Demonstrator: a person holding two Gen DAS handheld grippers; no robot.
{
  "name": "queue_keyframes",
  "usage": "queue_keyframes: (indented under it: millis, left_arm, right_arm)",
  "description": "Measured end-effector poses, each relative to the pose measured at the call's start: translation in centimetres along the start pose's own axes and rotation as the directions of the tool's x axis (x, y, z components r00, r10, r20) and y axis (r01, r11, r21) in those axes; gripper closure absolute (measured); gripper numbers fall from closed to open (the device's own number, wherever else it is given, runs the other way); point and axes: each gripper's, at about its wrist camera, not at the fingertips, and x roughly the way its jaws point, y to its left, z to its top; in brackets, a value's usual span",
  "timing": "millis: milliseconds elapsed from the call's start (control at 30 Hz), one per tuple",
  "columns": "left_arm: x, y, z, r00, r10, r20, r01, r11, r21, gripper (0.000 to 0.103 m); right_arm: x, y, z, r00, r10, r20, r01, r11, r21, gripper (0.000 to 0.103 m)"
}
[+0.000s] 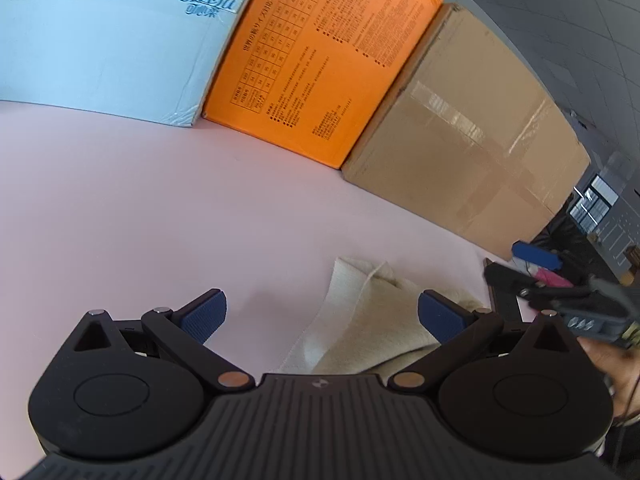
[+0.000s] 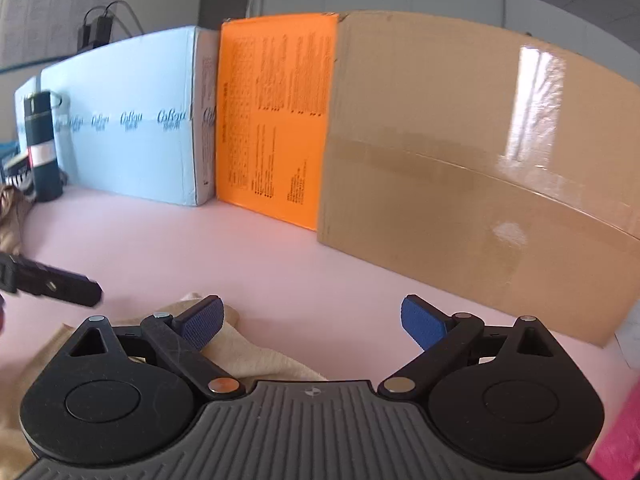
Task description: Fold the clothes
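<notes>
Both tools are up over the pink table (image 1: 160, 200) and both are spread wide, nothing between the blue pads! The left tool (image 1: 322, 314) hangs above the table with its jaws fully apart, and the cream garment (image 1: 372, 320) lies just under and ahead of its right pad, a rumpled, partly doubled-over heap with one flat ribbed edge reaching forward. Off to its right, blurred, is the right tool (image 1: 536, 268), its jaws too smeared in this view to read. Switch to the right wrist view: the right tool (image 2: 312, 320) is gaping just as wide, and the same cream garment (image 2: 256, 352) sits beneath its left pad (image 2: 202, 322), bunched and spilling away to the lower left, while the space ahead of its right pad is plain table. The left tool (image 2: 52, 284) pokes in from the left, dark and blurred. Neither tool grips the cloth. Straight ahead of both tools stands a row of boxes along the far side of the table: a pale blue box (image 2: 128, 120) with printed lettering, an orange box (image 2: 276, 120) touching it, and a big brown carton (image 2: 480, 168) with shiny tape. Far left of the right tool, a dark bottle (image 2: 40, 148) stands upright beside the blue box.
</notes>
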Motion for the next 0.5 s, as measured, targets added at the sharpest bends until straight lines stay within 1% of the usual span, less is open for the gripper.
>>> queue_keyframes:
  millis: [33,100,133,200,267,300,333,367,400,433,467,500]
  left_arm:
    - [0.0,0.1,0.0,1.0,-0.001,0.005,0.001,1.0,-0.006,0.0]
    - [0.2,0.2,0.0,1.0,-0.007,0.009,0.007,1.0,-0.013,0.0]
    - [0.2,0.1,0.0,1.0,-0.014,0.007,0.014,1.0,-0.01,0.0]
    - [0.3,-0.3,-0.2,1.0,-0.023,0.005,0.023,1.0,0.013,0.0]
    - [0.3,-0.9,-0.5,1.0,-0.023,0.007,0.022,0.998,0.052,0.0]
    - [0.3,-1.2,-0.7,1.0,-0.023,0.007,0.022,0.997,0.069,0.0]
    - [0.3,-1.5,-0.8,1.0,-0.023,0.008,0.022,0.996,0.086,0.0]
    - [0.3,-1.8,-0.9,1.0,-0.023,0.008,0.022,0.995,0.1,0.0]
    - [0.4,-2.0,-0.9,1.0,-0.024,0.008,0.023,0.994,0.107,0.0]
    - [0.4,-2.1,-0.9,1.0,-0.024,0.007,0.024,0.994,0.105,0.0]
    - [0.5,-2.3,-0.7,1.0,-0.024,0.004,0.024,0.995,0.101,0.0]
    - [0.6,-2.4,-0.5,1.0,-0.024,-0.004,0.024,0.996,0.09,0.0]
  right_arm:
    - [0.3,-0.1,-0.8,1.0,-0.001,0.03,0.0,1.0,0.028,0.007]
    - [1.6,-0.3,-2.1,0.995,0.091,-0.042,-0.089,0.995,0.052,0.007]
    - [2.2,-0.4,-2.7,0.986,0.144,-0.085,-0.139,0.988,0.065,0.007]
    - [2.8,0.2,-3.4,0.984,0.113,-0.14,-0.112,0.994,0.016,0.007]
    - [3.1,0.9,-3.3,0.982,0.101,-0.159,-0.107,0.994,-0.028,0.008]
    - [3.2,1.3,-3.3,0.982,0.103,-0.16,-0.112,0.992,-0.053,0.014]
    - [3.3,1.7,-3.3,0.981,0.105,-0.163,-0.118,0.99,-0.077,0.018]
    - [3.2,1.9,-3.3,0.98,0.121,-0.161,-0.136,0.987,-0.087,0.033]
    - [3.2,1.9,-3.2,0.978,0.139,-0.157,-0.153,0.985,-0.081,0.058]
    - [3.1,2.0,-3.2,0.976,0.156,-0.153,-0.169,0.983,-0.072,0.071]
    - [3.1,2.1,-3.2,0.976,0.156,-0.151,-0.169,0.983,-0.074,0.081]
    - [3.1,2.2,-3.1,0.977,0.151,-0.149,-0.164,0.983,-0.08,0.082]
